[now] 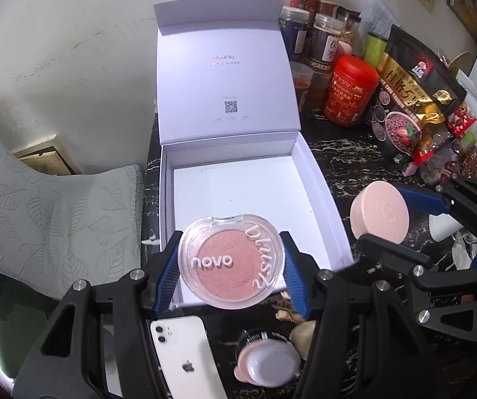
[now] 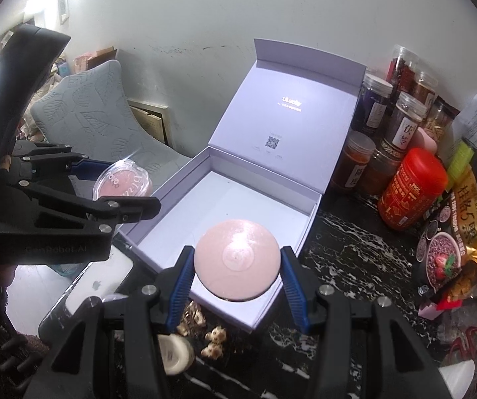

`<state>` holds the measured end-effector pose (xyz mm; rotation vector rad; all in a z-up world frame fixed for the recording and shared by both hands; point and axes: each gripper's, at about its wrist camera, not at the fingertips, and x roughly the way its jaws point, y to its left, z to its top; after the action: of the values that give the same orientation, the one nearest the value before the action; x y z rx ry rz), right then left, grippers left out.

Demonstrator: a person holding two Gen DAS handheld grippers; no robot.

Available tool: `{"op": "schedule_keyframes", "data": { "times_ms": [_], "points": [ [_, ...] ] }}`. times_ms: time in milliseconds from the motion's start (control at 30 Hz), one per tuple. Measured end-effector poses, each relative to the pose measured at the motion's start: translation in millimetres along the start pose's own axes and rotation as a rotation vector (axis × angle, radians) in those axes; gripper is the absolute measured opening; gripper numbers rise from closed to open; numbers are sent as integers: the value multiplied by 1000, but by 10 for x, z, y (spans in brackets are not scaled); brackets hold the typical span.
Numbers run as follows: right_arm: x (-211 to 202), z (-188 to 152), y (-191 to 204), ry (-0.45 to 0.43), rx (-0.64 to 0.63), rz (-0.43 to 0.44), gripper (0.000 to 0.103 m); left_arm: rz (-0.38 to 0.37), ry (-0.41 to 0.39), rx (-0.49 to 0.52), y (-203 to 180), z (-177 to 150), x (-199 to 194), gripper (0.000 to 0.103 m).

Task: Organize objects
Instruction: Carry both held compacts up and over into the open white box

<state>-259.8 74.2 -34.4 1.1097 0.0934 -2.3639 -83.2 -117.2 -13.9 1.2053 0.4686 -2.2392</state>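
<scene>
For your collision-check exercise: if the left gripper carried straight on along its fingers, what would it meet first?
Probably the white floor of the open box; the left gripper, clamping the blush compact, points into it.

Black marble tabletop [image 2: 354, 252], open white box [image 1: 318, 179], phone [image 1: 185, 359], jars [image 1: 328, 43]

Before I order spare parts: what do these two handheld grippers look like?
Both match: the left gripper and right gripper have angular black frames with triangular cutouts, silver round fasteners, and blue ribbed fingers. Faint "GenRobot.AI" lettering marks the left gripper's body in the right wrist view.
</scene>
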Motion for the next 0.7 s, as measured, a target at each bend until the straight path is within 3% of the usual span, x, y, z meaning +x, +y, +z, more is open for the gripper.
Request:
{"op": "schedule_keyframes", "data": {
  "times_ms": [700],
  "points": [
    [971,379,-313,52,31,12,52,19,56,-8,261,426,875,54]
  ]
}}
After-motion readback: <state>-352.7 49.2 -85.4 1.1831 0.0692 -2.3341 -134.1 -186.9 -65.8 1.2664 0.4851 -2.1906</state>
